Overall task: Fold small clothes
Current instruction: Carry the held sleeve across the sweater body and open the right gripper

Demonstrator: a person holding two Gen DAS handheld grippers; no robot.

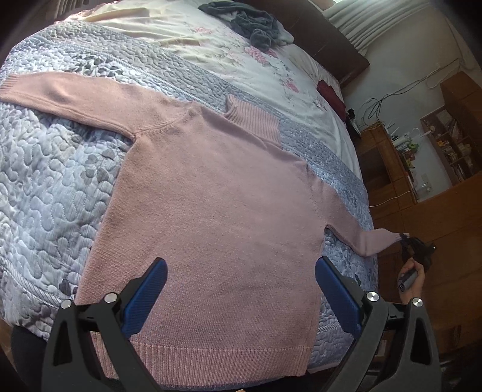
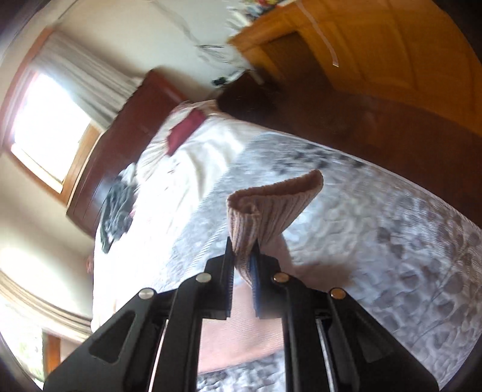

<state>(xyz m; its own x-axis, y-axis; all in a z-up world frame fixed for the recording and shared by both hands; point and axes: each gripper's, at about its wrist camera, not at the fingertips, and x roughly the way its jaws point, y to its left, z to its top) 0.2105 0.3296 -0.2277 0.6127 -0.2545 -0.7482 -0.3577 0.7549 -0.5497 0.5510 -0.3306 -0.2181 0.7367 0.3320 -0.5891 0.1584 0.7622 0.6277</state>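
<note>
- On the bed (image 1: 45, 187), a pink sweater (image 1: 211, 205) lies flat and face up on the quilted grey-blue cover, its hem at the near edge and its ribbed collar pointing toward the headboard.
- Above the hem hangs the left claw (image 1: 241, 289), released, its blue pads spread wide with nothing between them.
- Off the right side of the bed, the right claw (image 2: 244, 265) is clenched on the ribbed cuff (image 2: 271, 205) of the right sleeve, which stands lifted clear of the cover; the wrist view is blurred, so how deep the bite goes is hard to tell.
- The far sleeve (image 1: 69, 96) lies stretched straight out to the left, not yet folded.
- Risk, as I judge it: the cuff looks pinched near its edge, so a quick swing across the body could pull it free and drop the sleeve in a heap.
- A second risk: with nothing pinning the body, tugging the sleeve could drag the whole sweater sideways and wrinkle it.
- Dark clothes (image 1: 250, 21) and a red item (image 1: 331, 96) farther up the bed sit well apart.
</note>
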